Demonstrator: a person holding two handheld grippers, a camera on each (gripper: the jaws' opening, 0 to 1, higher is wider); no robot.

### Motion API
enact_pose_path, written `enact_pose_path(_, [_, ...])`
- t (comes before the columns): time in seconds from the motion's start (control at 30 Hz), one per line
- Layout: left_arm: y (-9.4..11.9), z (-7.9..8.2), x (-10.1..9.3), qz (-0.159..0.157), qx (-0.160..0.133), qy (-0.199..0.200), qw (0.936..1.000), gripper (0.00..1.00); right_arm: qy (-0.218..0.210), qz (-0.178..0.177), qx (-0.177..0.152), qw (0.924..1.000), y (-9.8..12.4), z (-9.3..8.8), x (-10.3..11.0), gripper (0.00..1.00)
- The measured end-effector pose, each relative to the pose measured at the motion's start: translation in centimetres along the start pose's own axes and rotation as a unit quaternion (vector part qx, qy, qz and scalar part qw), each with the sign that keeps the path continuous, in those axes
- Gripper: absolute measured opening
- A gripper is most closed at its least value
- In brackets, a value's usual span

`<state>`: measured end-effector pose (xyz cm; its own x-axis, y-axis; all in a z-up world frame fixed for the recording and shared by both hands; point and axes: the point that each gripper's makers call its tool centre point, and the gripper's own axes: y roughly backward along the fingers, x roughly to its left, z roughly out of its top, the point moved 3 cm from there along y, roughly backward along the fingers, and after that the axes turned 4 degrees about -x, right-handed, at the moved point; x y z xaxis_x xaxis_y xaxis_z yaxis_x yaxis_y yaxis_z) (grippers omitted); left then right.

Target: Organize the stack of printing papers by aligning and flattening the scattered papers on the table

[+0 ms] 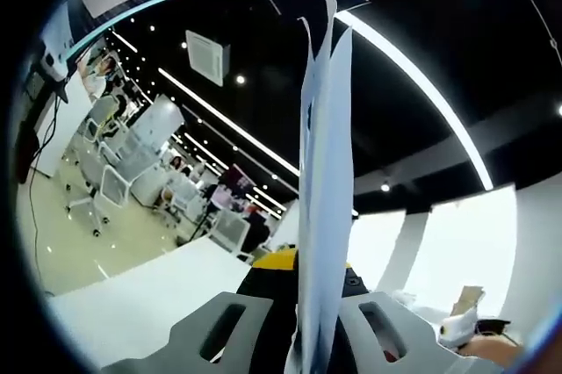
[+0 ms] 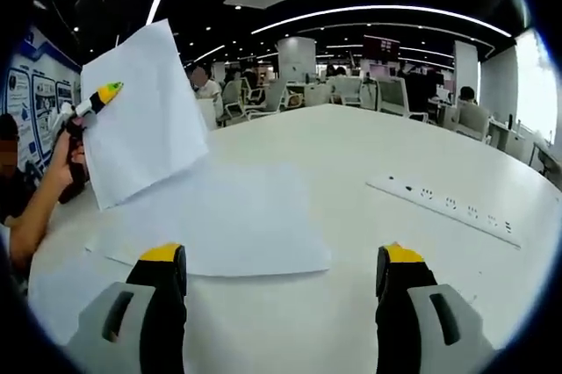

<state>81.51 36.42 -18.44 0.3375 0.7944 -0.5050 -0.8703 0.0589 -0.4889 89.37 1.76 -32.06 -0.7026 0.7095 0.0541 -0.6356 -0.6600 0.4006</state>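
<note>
While the left gripper (image 2: 104,93) pinches a lifted sheet (image 2: 140,115) above the table (image 2: 395,163); right gripper (image 2: 281,277) jaws apart | flat papers (image 2: 228,225) on the table; power strip (image 2: 448,203) beside them

One white sheet (image 2: 140,111) raised off the table, upright and slightly tilted, edge-on in left gripper view. Second white sheet (image 2: 237,220) lies flat on the table, below the raised one.
</note>
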Motion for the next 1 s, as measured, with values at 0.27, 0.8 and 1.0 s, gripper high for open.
enact_pose_path(0.27, [0.0,0.0,0.0,0.000,0.000,-0.001,1.0000,0.06,-0.006,0.002,0.006,1.0000,-0.5,-0.7,-0.1,0.85])
enact_pose_path(0.8, [0.1,0.4,-0.2,-0.001,-0.007,0.004,1.0000,0.06,-0.001,0.007,0.020,0.9998,-1.5,-1.6,0.5,0.85])
enact_pose_path(1.0, [0.1,0.7,-0.3,-0.004,-0.011,0.006,0.9999,0.06,0.000,0.008,0.013,0.9999,-1.7,-1.5,0.5,0.85])
